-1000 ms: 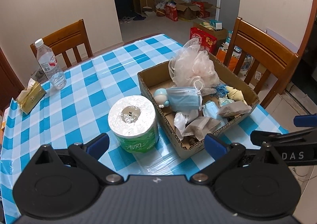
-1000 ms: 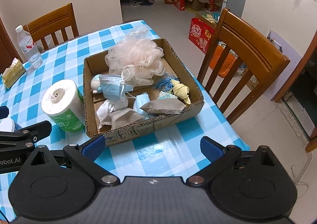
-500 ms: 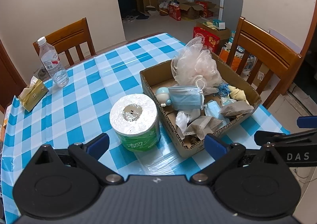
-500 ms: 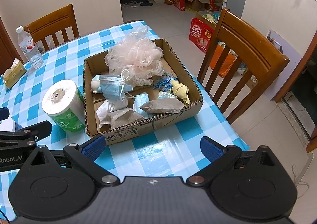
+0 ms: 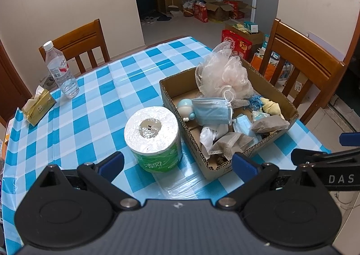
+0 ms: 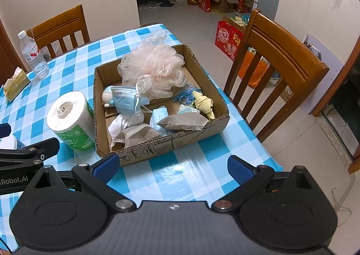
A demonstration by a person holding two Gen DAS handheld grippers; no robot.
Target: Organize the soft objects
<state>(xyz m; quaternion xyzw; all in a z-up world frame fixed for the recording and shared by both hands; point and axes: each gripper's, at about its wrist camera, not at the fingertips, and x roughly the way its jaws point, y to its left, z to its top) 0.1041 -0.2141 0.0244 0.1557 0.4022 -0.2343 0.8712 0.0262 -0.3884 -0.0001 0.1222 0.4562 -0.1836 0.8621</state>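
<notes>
A shallow cardboard box point(image 5: 171, 99) point(image 6: 180, 140) sits on the blue checked table. It holds a pink bath pouf point(image 5: 222, 74) point(image 6: 153, 65), a blue face mask point(image 5: 211, 110) point(image 6: 126, 99), a small blue-and-white toy point(image 5: 185, 108), grey masks point(image 6: 182, 122), a yellow cloth point(image 6: 203, 103) and blue string. A wrapped toilet roll point(image 5: 153, 137) point(image 6: 69, 117) stands just left of the box. My left gripper point(image 5: 177, 162) is open and empty, near the roll. My right gripper point(image 6: 172, 165) is open and empty, at the box's near wall.
A water bottle point(image 5: 60, 70) and a tissue pack point(image 5: 38, 106) stand at the table's far left. Wooden chairs stand behind the table point(image 5: 78, 41) and to its right point(image 6: 276, 70). Boxes and bags clutter the floor beyond. The table edge runs close on the right.
Both grippers have pulled back and up slightly, so the box and roll look a little farther away. Nothing on the table has moved.
</notes>
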